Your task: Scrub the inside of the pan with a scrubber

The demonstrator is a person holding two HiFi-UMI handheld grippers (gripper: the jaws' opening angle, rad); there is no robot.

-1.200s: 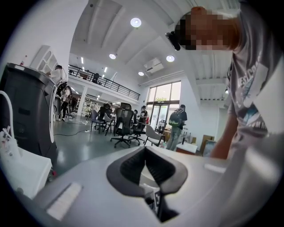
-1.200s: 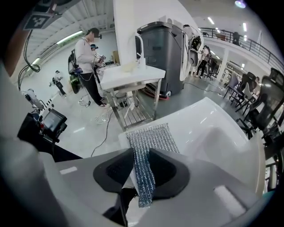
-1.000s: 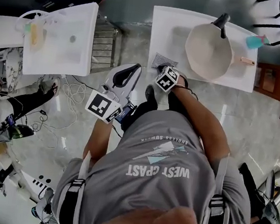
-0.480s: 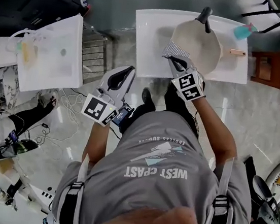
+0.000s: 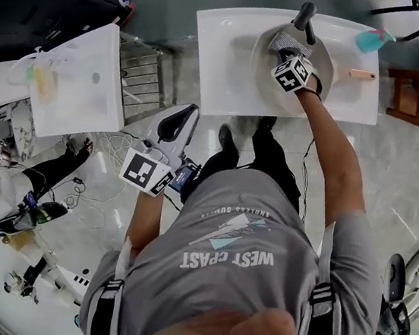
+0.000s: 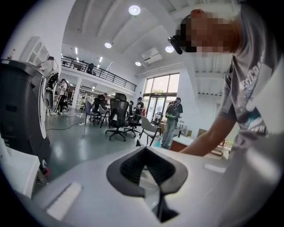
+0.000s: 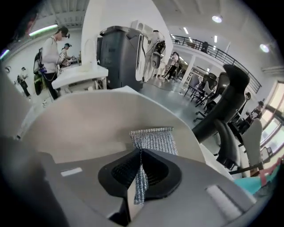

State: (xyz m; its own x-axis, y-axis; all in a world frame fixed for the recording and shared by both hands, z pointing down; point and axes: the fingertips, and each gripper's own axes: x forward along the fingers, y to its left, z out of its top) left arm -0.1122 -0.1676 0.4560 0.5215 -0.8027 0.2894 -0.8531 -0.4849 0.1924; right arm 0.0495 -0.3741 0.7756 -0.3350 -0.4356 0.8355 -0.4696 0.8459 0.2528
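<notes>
A cream pan (image 5: 321, 72) with a black handle (image 5: 305, 18) sits on the white table (image 5: 224, 57). My right gripper (image 5: 289, 52) reaches over the pan's far side, pinching a grey mesh scrubber (image 5: 287, 39). In the right gripper view the scrubber (image 7: 153, 139) hangs from between the pads against the pan's inner wall (image 7: 84, 124); the jaws are opening slightly with the mesh still between them. My left gripper (image 5: 180, 123) hangs off the table near the person's left side, jaws together with nothing in them (image 6: 144, 153).
A teal spray bottle (image 5: 371, 40) and a small wooden-handled tool (image 5: 362, 74) lie on the table right of the pan. A second white table (image 5: 82, 85) stands at the left, a brown cabinet (image 5: 412, 94) at the right. Cables lie on the floor.
The right gripper has carried the scrubber from the table's front edge up over the rim and into the pan's far side. The left gripper has stayed by the person's side.
</notes>
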